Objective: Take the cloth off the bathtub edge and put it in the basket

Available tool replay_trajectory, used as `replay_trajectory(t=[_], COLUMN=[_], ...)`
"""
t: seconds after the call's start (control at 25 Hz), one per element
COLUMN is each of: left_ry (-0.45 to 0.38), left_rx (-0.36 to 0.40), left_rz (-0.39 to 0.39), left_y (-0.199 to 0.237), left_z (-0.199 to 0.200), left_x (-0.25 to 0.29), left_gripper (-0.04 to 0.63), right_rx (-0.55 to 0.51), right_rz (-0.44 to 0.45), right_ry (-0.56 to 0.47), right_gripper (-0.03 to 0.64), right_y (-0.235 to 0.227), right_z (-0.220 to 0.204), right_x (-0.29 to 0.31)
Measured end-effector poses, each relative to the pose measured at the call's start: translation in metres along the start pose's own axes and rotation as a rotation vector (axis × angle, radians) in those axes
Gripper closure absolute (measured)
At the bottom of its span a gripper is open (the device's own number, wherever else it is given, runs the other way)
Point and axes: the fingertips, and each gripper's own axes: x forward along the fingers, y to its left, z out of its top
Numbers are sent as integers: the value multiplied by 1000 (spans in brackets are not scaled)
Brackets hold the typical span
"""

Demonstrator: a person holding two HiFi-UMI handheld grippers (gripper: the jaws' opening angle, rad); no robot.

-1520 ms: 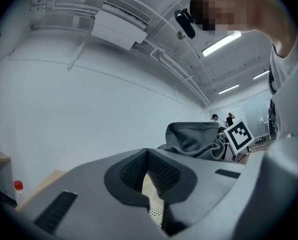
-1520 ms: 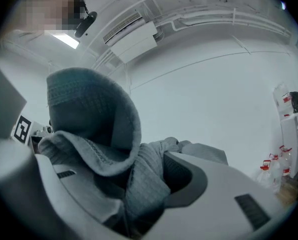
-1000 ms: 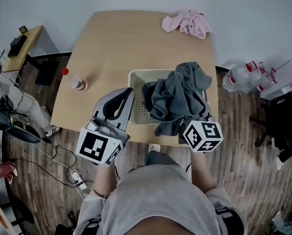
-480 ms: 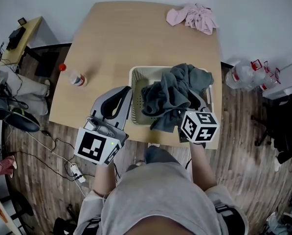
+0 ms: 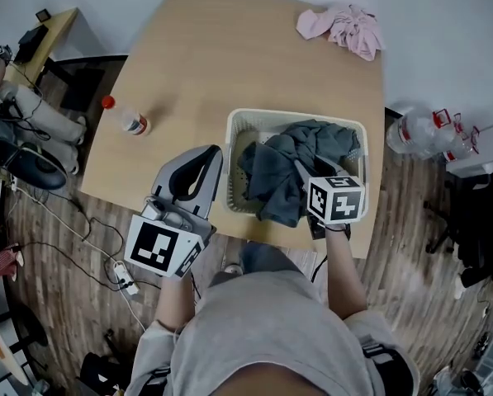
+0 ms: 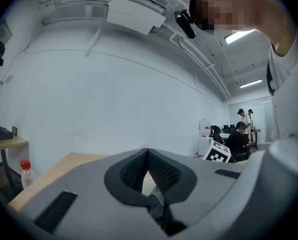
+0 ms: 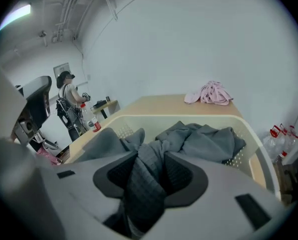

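Starting at the left of the head view, a red-capped bottle (image 5: 131, 123) lies on the wooden table (image 5: 196, 56), well apart from everything else. Lower down and left of centre, the left gripper (image 6: 148, 153) hangs over the table's near edge just beside the basket (image 5: 296, 115), its jaws closed tip to tip with nothing between them. At centre right, the cream basket holds most of the grey cloth (image 5: 287, 167), with one fold draped over the near rim. The right gripper (image 7: 149, 160) sits at that rim, its jaws standing fairly wide and clamped on a thick bunch of the grey cloth. A pink cloth (image 5: 349, 27) lies at the table's upper right corner.
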Motion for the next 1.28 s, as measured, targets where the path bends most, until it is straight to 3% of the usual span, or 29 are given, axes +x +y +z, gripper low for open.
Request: replay_trajectory(t=[0.36, 0.56, 0.76, 0.96, 1.0, 1.12, 1.28], left_ry=[10, 10, 5, -11, -14, -25, -38], left_rx=[-13, -14, -5, 7, 10, 19, 32], left_rz=[18, 22, 15, -9, -18, -46, -87], left_y=[7, 6, 2, -7, -10, -20, -34], left_z=[-6, -7, -3, 2, 3, 7, 11], left_x=[-3, -6, -14, -21, -22, -28, -39], left_gripper=[595, 595, 595, 595, 595, 595, 595], right_rx=[-9, 23, 17, 13, 20, 37, 27], right_rz=[48, 74, 92, 77, 77, 65, 76], right_ry=[253, 273, 206, 57, 26, -70, -189], right_gripper=[447, 442, 415, 412, 432, 586, 607], right_y=[4, 3, 8, 13, 15, 20, 35], right_z=[-33, -36, -29, -11, -7, 2, 9], right_x=[29, 32, 21, -5, -12, -32, -61])
